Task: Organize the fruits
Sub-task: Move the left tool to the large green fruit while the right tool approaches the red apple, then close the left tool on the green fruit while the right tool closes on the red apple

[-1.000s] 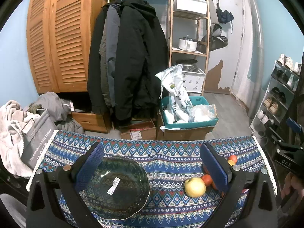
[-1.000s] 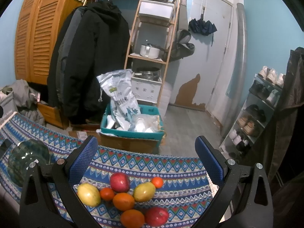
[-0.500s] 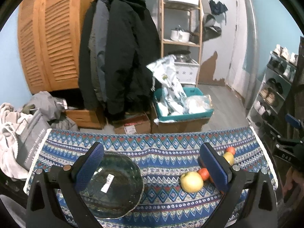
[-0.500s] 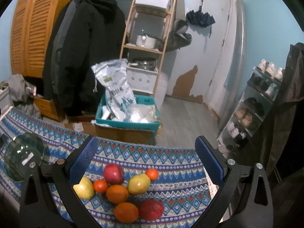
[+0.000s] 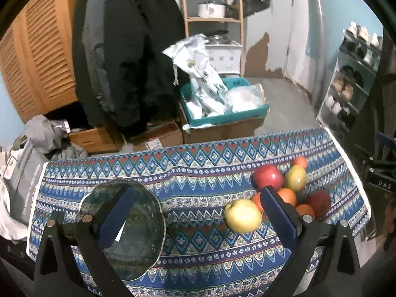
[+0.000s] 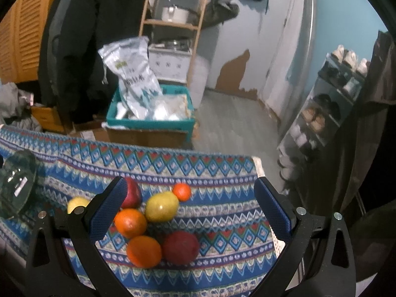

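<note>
Both grippers have dropped closer to the patterned table (image 5: 198,180) than a second ago, so the fruit now looms larger in each view. On the left wrist camera the left gripper (image 5: 195,212) has its jaws spread wide and empty, its left pad over the glass bowl (image 5: 138,232) at lower left of the frame, with the yellow apple (image 5: 243,215) just inside its right pad. On the right wrist camera the right gripper (image 6: 188,209) also stands wide and empty above the cluster at lower centre: two oranges (image 6: 130,223), a red apple (image 6: 133,194), a yellow-green fruit (image 6: 161,206), a small tangerine (image 6: 182,191) and a dark red fruit (image 6: 180,247).
</note>
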